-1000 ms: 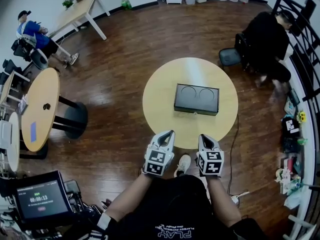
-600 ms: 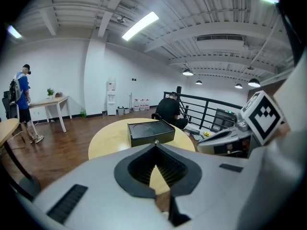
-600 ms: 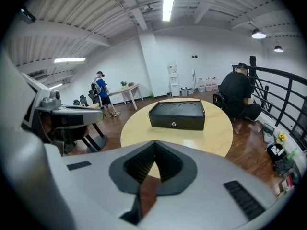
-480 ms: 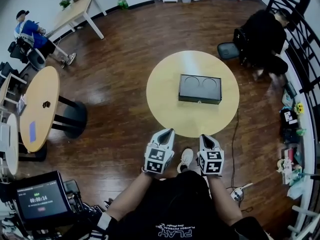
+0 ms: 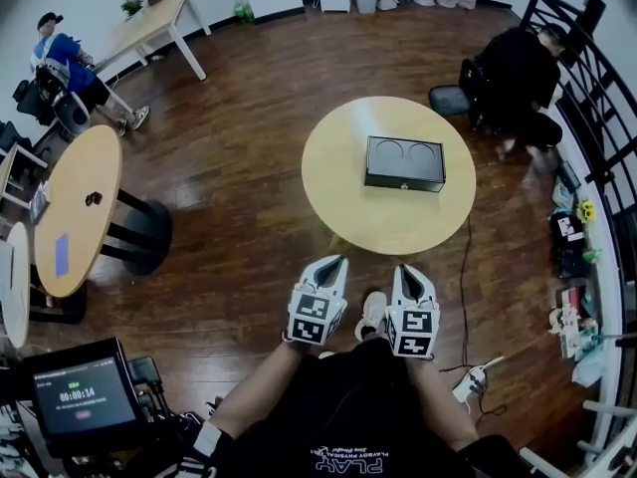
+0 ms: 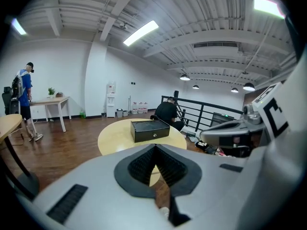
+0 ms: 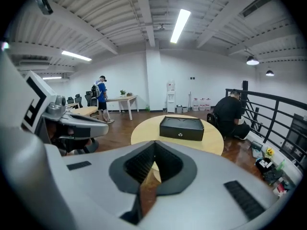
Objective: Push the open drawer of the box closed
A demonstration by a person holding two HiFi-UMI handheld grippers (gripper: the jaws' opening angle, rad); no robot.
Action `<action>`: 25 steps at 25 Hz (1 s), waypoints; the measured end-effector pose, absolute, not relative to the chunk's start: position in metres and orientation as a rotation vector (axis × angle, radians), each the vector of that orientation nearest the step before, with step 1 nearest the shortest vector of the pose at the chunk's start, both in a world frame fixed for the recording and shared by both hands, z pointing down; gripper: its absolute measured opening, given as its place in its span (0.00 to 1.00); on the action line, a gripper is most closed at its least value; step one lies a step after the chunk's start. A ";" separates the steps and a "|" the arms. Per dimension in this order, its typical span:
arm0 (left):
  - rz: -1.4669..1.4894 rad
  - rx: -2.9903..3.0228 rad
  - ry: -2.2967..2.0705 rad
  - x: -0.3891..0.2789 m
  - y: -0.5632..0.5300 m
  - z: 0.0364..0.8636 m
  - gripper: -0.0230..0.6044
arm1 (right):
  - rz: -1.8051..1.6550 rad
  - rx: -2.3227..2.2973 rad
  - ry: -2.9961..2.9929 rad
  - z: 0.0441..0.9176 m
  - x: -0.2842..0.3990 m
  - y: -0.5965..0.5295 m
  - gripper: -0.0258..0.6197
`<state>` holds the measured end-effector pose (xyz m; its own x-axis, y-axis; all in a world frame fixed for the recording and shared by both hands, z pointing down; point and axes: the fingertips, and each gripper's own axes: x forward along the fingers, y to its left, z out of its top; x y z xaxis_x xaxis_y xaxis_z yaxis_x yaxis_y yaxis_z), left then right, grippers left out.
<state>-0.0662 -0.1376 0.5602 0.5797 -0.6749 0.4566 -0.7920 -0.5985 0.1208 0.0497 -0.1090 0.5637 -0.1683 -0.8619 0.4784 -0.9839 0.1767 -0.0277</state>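
So you had both grippers held low in front of you, over the dark glossy plank floor (image 5: 229,167), short of the near edge of the round pale-yellow wooden table (image 5: 338,207) and well apart from anything on it.

The left gripper (image 5: 341,260) was a white, smooth plastic wedge with a cube of black-and-white square markers on its back. In the left gripper view its two ribbed black pads met at the tip (image 6: 154,147), so the jaws were fully together with nothing between them. The right gripper (image 5: 405,268) was the same deal: in the right gripper view (image 7: 154,143) the ridged dark pads were pressed tip to tip and held nothing.

The matte black rectangular box (image 5: 405,163) sat flat around the middle of the table, a touch toward its far right edge. Its top had two round shallow recesses side by side inside a raised rim. The long front face pointed at you, with a small shiny round knob (image 7: 179,133) in the centre. That face is the drawer front, but I honestly couldn't tell how far it stuck out, if at all.

A person in black (image 5: 518,68) was hunched by the black metal railing (image 5: 587,78) beyond the table's right edge.
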 end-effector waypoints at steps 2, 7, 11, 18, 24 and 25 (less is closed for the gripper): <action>0.527 2.505 -1.192 -0.082 -0.115 0.560 0.03 | 0.458 1.773 -2.101 0.559 0.038 -0.088 0.05; 0.516 2.533 -1.177 -0.110 -0.073 0.553 0.03 | 0.457 1.792 -2.094 0.554 0.011 -0.044 0.05; 0.516 2.548 -1.157 -0.115 -0.060 0.555 0.03 | 0.449 1.772 -2.115 0.555 -0.011 -0.024 0.05; 0.510 2.566 -1.106 -0.117 -0.019 0.556 0.03 | 0.441 1.784 -2.092 0.557 -0.022 0.015 0.05; 0.481 2.584 -1.108 -0.137 0.024 0.544 0.03 | 0.636 1.769 -2.082 0.562 -0.042 0.060 0.05; 0.474 2.584 -1.117 -0.138 0.023 0.542 0.03 | 0.639 1.774 -2.076 0.561 -0.040 0.059 0.05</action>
